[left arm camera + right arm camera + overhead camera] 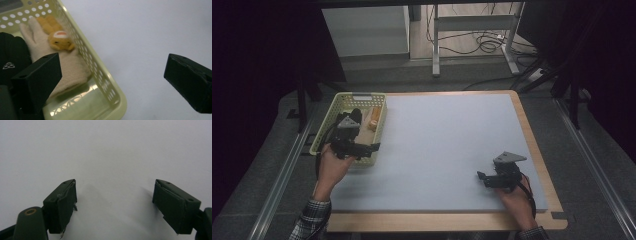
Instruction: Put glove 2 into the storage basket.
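A pale yellow perforated basket (328,131) stands at the table's left edge. In it lie a cream glove (67,67), a small orange plush animal (58,40) on top of the glove, and a black cloth item (12,57). The orange plush (373,120) sits by the basket's right wall. My left gripper (367,148) hovers open over the basket's near right corner, one jaw above the glove, the other out over the mat. My right gripper (482,178) rests open low over the bare mat at the near right, with nothing between its jaws.
A grey mat (447,150) covers the wooden table (539,165). The basket rim (110,82) runs diagonally between my left jaws. Beyond the table are a white desk frame (437,45) and loose cables (487,45) on the floor.
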### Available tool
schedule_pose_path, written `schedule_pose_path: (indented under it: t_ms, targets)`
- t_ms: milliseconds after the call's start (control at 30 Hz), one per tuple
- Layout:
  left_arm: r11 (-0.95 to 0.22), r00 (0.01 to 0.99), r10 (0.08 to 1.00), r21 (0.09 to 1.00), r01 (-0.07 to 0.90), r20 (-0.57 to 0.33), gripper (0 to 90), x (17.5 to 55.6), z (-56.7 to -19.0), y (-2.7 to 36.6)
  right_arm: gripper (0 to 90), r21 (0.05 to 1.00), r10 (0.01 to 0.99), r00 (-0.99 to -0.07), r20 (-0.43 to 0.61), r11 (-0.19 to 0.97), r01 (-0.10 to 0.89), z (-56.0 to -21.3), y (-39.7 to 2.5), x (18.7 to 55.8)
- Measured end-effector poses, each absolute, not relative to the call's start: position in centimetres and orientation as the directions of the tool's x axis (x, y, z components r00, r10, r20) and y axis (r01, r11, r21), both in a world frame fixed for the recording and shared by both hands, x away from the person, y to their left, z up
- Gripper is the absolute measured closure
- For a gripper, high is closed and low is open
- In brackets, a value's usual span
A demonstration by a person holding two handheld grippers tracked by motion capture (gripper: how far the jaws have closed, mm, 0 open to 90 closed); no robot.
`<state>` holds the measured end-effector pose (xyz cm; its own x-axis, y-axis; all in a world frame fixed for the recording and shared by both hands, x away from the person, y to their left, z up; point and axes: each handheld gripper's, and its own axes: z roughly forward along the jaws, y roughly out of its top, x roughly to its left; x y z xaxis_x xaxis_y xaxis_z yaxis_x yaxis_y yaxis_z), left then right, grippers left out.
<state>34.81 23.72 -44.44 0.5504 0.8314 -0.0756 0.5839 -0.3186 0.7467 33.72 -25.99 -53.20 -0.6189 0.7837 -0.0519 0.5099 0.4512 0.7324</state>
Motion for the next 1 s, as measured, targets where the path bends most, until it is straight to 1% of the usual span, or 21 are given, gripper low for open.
schedule_pose_path:
  t_ms: [433, 1000]
  targets:
    - [-0.364, 0.597, 0.800, 0.747, 0.556, -0.055, 1.8, 34.5, -44.7, 21.2, 19.1, 0.733, 0.784, -0.618, -0.051, 0.450, 0.510, -53.2, -26.0, 33.7]
    - [-0.384, 0.650, 0.757, 0.758, 0.527, -0.068, 1.7, 34.3, -45.4, 18.3, 19.0, 0.733, 0.784, -0.619, -0.052, 0.451, 0.510, -53.2, -26.0, 33.7]
